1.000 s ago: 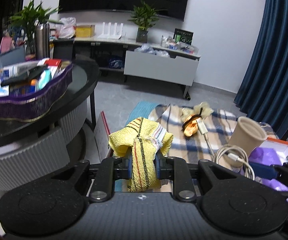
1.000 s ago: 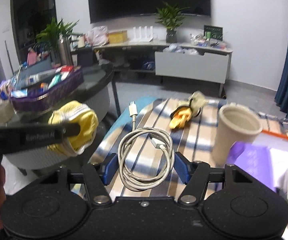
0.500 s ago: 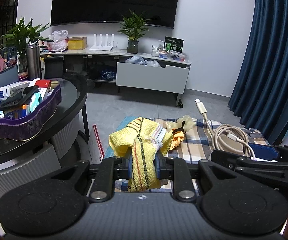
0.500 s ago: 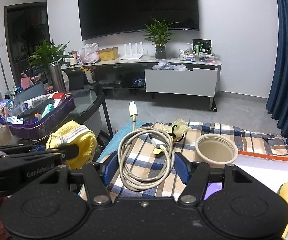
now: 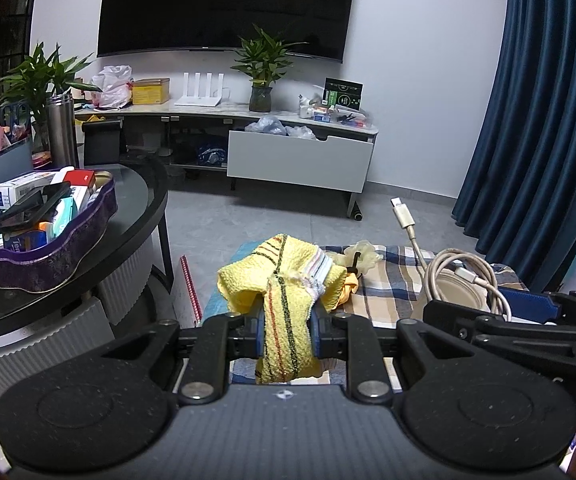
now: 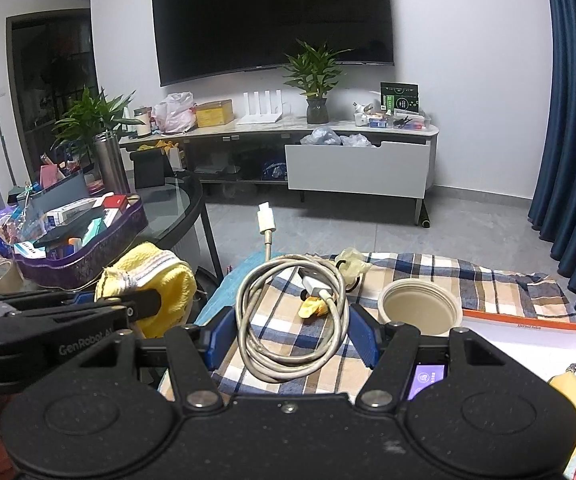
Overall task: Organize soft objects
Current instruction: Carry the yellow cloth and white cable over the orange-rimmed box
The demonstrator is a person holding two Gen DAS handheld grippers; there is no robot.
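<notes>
My left gripper (image 5: 286, 334) is shut on a yellow striped cloth (image 5: 284, 300) and holds it up above the left end of the plaid-covered table (image 5: 379, 300). The cloth also shows in the right wrist view (image 6: 156, 284), at the left. My right gripper (image 6: 291, 334) is shut on a coiled white charging cable (image 6: 288, 320), whose plug end sticks up; the cable shows in the left wrist view (image 5: 459, 276) too. A yellow soft item with a black tie (image 6: 349, 266) lies on the plaid cloth beyond both grippers.
A beige paper cup (image 6: 419, 308) stands on the plaid cloth. An orange-rimmed white box (image 6: 535, 344) sits at the right with a yellow item inside. A black round table (image 5: 128, 216) with a purple tray of clutter (image 5: 44, 248) is at the left. TV stand at the back.
Both grippers have risen and tilted up, so the table looks lower and the room fills more of the view. Each still holds its item.
</notes>
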